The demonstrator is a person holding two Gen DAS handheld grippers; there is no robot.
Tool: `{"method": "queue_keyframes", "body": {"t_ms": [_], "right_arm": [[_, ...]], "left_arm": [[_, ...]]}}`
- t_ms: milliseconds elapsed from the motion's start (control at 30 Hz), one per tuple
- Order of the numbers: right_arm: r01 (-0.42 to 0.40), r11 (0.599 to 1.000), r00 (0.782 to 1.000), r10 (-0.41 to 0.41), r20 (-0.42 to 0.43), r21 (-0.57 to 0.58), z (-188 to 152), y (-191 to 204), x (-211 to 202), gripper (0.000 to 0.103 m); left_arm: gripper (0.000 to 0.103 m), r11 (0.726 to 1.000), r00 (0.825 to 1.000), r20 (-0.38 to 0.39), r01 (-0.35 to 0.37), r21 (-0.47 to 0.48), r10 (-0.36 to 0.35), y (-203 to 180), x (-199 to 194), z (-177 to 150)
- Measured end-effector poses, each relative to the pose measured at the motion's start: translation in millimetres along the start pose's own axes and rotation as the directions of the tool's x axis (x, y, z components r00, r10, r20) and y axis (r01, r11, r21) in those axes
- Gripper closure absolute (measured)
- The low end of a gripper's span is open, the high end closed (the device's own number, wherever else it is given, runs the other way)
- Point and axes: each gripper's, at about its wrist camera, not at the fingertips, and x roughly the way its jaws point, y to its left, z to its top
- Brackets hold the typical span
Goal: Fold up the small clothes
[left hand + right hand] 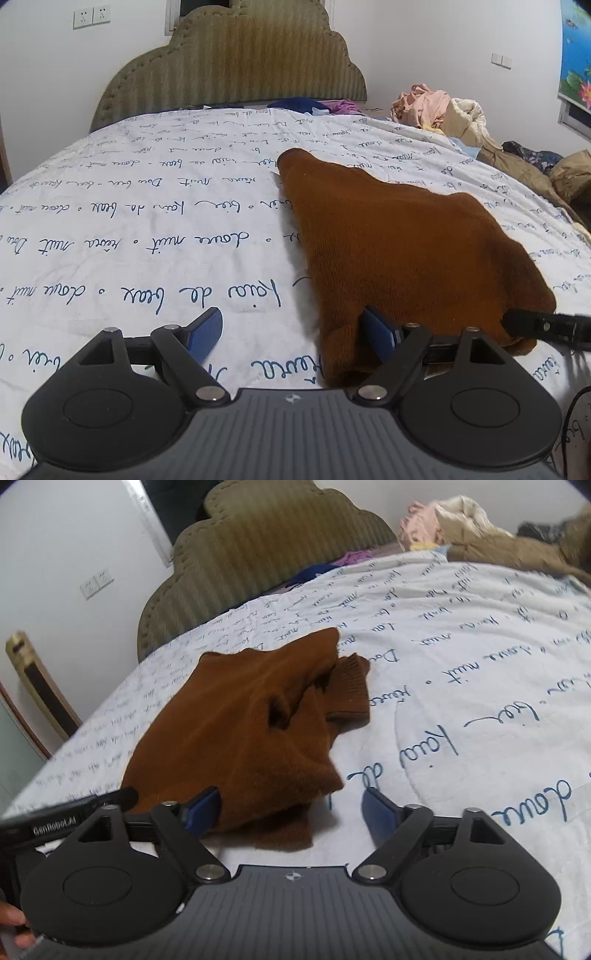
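A brown knitted garment (388,251) lies partly folded on the white bedspread (147,221) with blue handwriting print. My left gripper (291,321) is open at its near left corner; the right blue pad rests against the cloth, the left pad over bare sheet. In the right wrist view the garment (236,716) shows a ribbed cuff folded over at its far side. My right gripper (291,799) is open, with the garment's near edge lying loose between its jaws. Each view shows the other gripper's black finger at the garment's near edge.
A padded olive headboard (236,66) stands at the far end of the bed. A pile of pink, cream and tan clothes (443,107) sits at the far right, and blue and purple items lie by the headboard. A person's hand (11,923) shows at the lower left.
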Motion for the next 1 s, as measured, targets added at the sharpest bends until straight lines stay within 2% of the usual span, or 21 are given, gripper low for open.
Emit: {"method": "queue_keyframes", "body": {"t_ms": [133, 300, 1000], "right_arm": [[0.065, 0.989, 0.998, -0.063, 0.017, -0.136, -14.2, 20.6, 3.9, 0.001], [0.151, 0.949, 0.988, -0.154, 0.011, -0.277, -22.6, 42.2, 10.5, 0.0], [0.134, 0.957, 0.991, -0.133, 0.022, -0.257, -23.5, 37.2, 6.7, 0.0]], "left_arm": [[0.015, 1.0, 1.0, 0.007, -0.02, -0.008, 0.02, 0.2, 0.7, -3.4], [0.011, 0.999, 1.0, 0.011, -0.02, -0.035, 0.021, 4.0, 2.3, -6.9], [0.006, 0.998, 0.998, 0.033, -0.044, -0.038, 0.045, 0.5, 3.9, -14.1]]}}
